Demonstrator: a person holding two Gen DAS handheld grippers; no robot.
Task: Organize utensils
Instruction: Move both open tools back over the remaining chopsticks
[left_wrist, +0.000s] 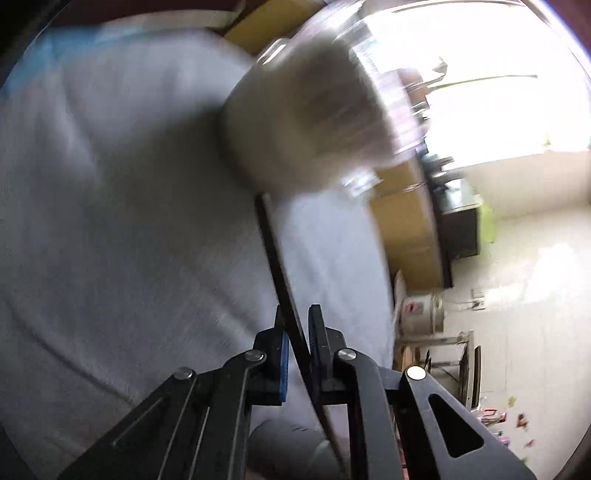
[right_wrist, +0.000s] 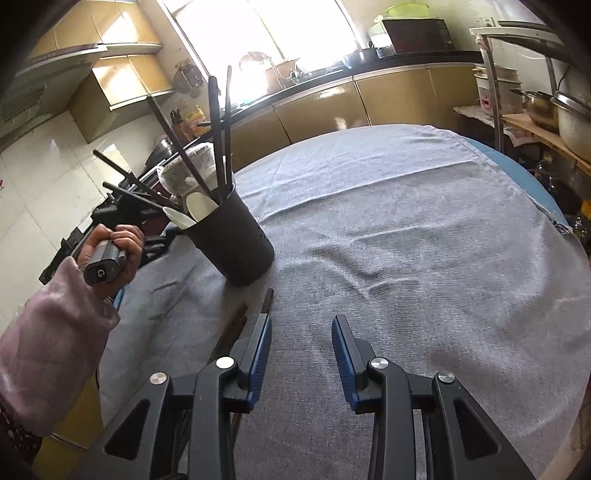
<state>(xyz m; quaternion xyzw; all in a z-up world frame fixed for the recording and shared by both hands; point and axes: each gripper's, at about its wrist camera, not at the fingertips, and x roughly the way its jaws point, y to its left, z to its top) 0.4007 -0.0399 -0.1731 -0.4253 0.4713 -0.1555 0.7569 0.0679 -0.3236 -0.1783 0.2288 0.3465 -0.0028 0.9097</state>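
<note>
My left gripper (left_wrist: 297, 325) is squeezed tight on one long, thin, dark chopstick (left_wrist: 275, 258). The stick runs from between the pads up toward a blurry round holder (left_wrist: 295, 122).

From my right side, that tall black round holder (right_wrist: 236, 240) stands on the grey cloth (right_wrist: 424, 240), with dark sticks (right_wrist: 218, 136) and two white spoons (right_wrist: 199, 205) inside. My right gripper (right_wrist: 301, 332) has its jaws apart with nothing between them. Two brown chopsticks (right_wrist: 236, 321) lie on the cloth just left of its left pad. My left hand (right_wrist: 114, 251) is beside the holder.
</note>
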